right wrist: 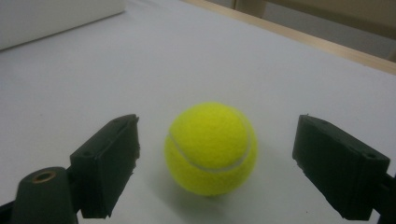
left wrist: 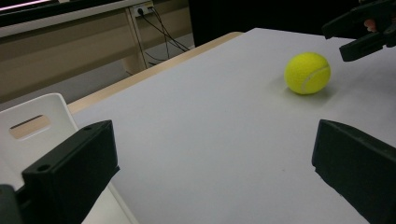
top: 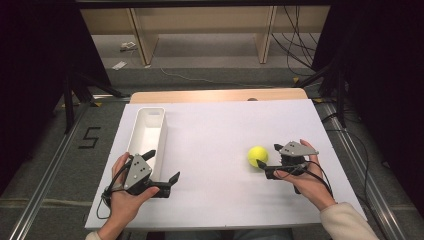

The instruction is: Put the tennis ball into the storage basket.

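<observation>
A yellow tennis ball (top: 257,156) rests on the white table sheet (top: 220,130), right of centre. My right gripper (top: 269,155) is open right beside it. In the right gripper view the ball (right wrist: 211,147) sits between the two black jaws of that gripper (right wrist: 217,128), with a gap on each side. My left gripper (top: 162,166) is open and holds nothing, next to the near end of a white bin (top: 147,132). From the left gripper (left wrist: 210,140) view, the ball (left wrist: 307,73) lies far ahead, with the right gripper (left wrist: 362,32) behind it.
The long white bin (left wrist: 32,126) stands lengthwise on the table's left side and looks empty. A wooden table edge (top: 215,95) runs along the back. Beyond it are the floor, cables and shelving legs.
</observation>
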{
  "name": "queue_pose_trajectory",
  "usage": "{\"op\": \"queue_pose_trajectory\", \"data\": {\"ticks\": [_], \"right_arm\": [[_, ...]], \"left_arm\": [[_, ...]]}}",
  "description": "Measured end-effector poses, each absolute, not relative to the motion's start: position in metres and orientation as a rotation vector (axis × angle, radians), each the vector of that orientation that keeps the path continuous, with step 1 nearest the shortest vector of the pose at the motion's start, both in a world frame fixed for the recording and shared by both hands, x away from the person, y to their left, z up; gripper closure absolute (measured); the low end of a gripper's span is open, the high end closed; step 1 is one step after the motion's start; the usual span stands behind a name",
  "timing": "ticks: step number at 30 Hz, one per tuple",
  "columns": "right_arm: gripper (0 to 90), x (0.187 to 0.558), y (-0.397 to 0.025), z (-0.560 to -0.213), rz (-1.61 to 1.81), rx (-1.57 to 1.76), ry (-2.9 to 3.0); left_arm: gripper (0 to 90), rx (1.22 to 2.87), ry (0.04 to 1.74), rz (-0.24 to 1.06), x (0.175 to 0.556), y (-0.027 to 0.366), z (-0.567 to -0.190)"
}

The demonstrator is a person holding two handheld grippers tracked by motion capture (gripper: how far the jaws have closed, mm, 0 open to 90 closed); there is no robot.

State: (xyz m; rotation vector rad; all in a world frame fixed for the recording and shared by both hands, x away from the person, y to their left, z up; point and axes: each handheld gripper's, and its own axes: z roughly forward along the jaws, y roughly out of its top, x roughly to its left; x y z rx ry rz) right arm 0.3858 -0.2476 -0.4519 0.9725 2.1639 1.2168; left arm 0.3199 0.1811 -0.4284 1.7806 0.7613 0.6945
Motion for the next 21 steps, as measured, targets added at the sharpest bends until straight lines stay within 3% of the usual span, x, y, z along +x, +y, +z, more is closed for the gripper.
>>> {"op": "queue_pose_trajectory", "data": {"ticks": [21], "right_arm": [[15.5,0.413,-0.230,-0.472,1.134,0.991,2.239]], "left_arm": [[0.0,1.781,0.760,0.691,0.320,0.181,-0.428]]}}
